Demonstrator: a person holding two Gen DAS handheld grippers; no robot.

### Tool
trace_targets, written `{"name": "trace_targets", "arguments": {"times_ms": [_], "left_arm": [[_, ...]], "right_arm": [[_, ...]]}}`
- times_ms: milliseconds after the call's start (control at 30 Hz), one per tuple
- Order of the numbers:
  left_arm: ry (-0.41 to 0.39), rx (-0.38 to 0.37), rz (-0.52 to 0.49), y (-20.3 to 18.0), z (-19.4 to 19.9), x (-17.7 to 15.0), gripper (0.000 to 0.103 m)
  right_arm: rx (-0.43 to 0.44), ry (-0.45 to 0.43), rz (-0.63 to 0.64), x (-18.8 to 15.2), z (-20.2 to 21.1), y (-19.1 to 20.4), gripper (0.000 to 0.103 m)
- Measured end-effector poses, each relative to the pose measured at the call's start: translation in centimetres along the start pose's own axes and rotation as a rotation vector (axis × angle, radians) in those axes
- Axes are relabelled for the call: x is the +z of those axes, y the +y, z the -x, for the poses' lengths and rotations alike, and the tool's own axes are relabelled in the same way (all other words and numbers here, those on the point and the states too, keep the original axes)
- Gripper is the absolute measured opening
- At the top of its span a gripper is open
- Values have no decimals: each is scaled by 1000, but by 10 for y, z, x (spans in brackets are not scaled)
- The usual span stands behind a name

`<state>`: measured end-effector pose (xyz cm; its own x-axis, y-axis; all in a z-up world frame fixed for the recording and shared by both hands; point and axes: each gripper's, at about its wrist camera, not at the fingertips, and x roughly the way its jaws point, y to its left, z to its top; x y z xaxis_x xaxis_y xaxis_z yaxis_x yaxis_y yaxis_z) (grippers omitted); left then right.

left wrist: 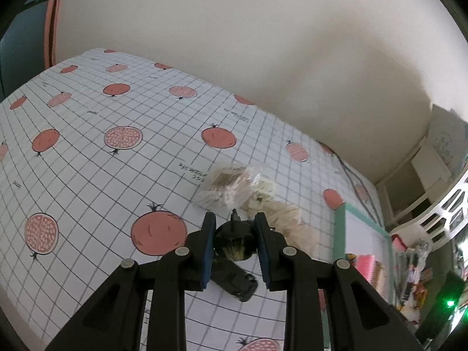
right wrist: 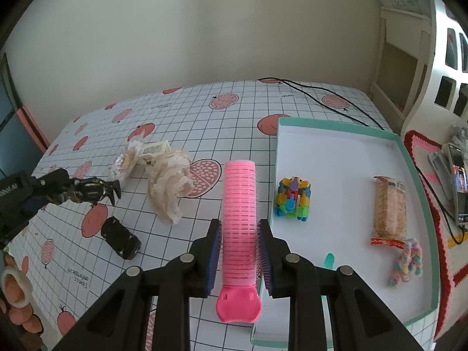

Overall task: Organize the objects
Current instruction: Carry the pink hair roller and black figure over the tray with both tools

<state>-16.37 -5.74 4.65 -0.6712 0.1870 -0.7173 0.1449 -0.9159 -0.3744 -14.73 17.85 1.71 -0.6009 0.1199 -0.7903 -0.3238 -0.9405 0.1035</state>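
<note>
My right gripper is shut on a pink hair roller, held above the table just left of the white tray with a teal rim. In the tray lie a colourful block toy, a wrapped snack pack and a pastel twisted band. My left gripper is shut on a small dark figure, also seen as the dark figure at the left of the right wrist view. A black toy car lies on the cloth below it. Cream lace pieces lie nearby.
The table wears a grid cloth with pomegranate prints. A black cable runs along the far right edge. A tape roll sits at the near left. White shelving and a crocheted mat stand to the right.
</note>
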Motion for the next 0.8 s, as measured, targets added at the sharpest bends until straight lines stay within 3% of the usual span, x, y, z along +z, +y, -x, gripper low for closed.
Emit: {"name": "trace_targets", "arguments": {"times_ms": [400,800], "left_arm": [[-8,-118,15,-36,9,-8,28],[36,-236,-42,-98,6,-32,28]], "right_arm": [[-29,-7,-2,2,6,-17,27],[-75,-10,-75,6,18,-68,27]]}}
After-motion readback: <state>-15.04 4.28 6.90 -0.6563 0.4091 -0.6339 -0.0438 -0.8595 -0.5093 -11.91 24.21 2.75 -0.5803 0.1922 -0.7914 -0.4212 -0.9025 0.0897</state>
